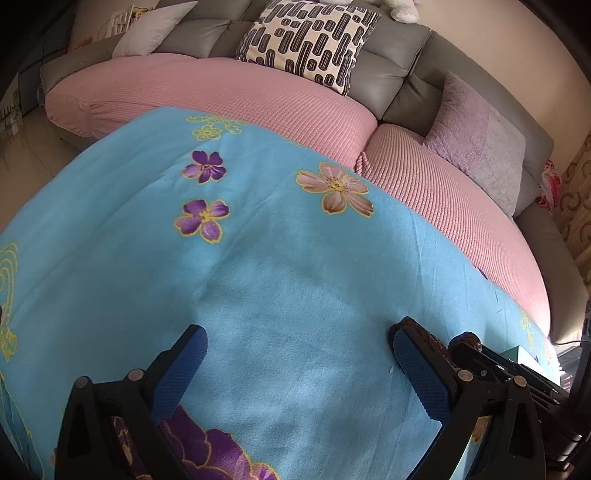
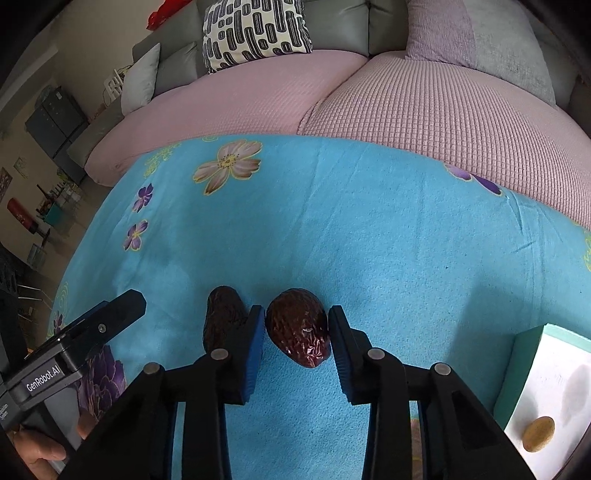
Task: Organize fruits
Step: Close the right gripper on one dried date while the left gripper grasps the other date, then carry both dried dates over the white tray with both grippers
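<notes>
You have two dates in the right wrist view: one date [image 2: 297,332] between the blue pads, a second date [image 2: 221,317] just left of it; you have one small round tan fruit [image 2: 538,434] in one tray [image 2: 528,336] at the lower right; you hold two hand-held grippers, the right hand-held gripper [image 2: 296,345] and the left hand-held gripper [image 1: 297,365]; one blue flowered blanket [image 2: 369,240] covers the bench; behind it you can count one sofa [image 1: 207,92] and four cushions: one black-and-white patterned cushion [image 1: 308,40], one white cushion [image 1: 151,31], one lilac cushion [image 1: 476,147], and one grey cushion [image 2: 513,40].
</notes>
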The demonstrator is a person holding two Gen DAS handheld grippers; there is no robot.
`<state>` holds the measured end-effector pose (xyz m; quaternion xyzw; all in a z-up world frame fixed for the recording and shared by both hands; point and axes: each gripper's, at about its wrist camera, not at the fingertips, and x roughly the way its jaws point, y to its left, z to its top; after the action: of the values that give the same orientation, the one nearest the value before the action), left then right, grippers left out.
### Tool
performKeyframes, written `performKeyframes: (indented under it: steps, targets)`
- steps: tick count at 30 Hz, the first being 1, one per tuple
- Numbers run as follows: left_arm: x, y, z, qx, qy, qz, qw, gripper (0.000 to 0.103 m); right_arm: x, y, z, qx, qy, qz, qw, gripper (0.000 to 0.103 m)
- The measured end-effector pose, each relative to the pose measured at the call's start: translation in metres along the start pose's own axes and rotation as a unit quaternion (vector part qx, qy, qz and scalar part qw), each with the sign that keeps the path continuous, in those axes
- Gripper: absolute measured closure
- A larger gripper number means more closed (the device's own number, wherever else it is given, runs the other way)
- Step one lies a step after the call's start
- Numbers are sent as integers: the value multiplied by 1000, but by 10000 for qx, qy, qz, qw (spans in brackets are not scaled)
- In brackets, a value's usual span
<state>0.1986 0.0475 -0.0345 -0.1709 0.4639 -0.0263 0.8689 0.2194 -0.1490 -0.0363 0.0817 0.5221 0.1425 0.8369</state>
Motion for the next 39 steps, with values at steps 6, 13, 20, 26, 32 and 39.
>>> performKeyframes:
  steps: [6,13,20,26,32,39]
  targets:
    - [8,-25,-6,216,124,-279,9993,9,-25,-15,-12,162,-251,-344,9990,66]
    - [20,-48,-13,483,261,-573,9968,20,-58,-36,-26,440,-572,-664,9952,66]
    - [30,-60,-19,565,367,-720,9951,31,-83,-47,-43,600,-801,-934,9906,66]
    - [35,-69,-22,685,366,-751,9941,47,-93,-55,-54,812,-891,-938,9883,66]
    - [37,-70,-24,695,356,-823,9935,63,-99,-61,-65,1034,-934,-908,9861,66]
    - [27,-69,-23,614,377,-919,9932,63,-111,-61,-73,1159,-1087,-935,9829,66]
